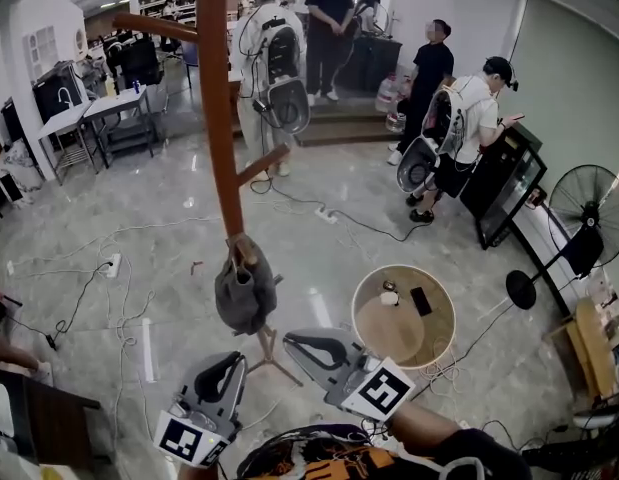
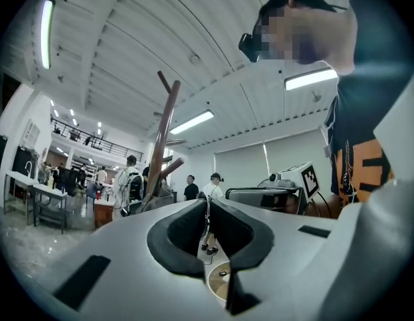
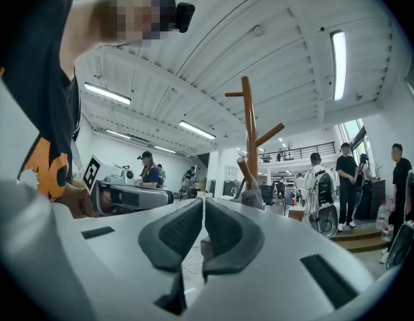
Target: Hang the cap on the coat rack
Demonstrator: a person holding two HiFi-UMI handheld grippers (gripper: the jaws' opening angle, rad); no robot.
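Cap (image 1: 245, 290), grey, seemingly crumpled, hangs on coat rack (image 1: 219, 118) peg; left gripper (image 2: 207, 204) and right gripper (image 3: 204, 203) fingers together.

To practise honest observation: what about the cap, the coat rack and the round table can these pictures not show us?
- Head view: coat rack's top, cut off by the upper edge.
- Head view: how the cap sits on its peg, covered by the cap itself.
- Head view: small things on the round table, too small to name.
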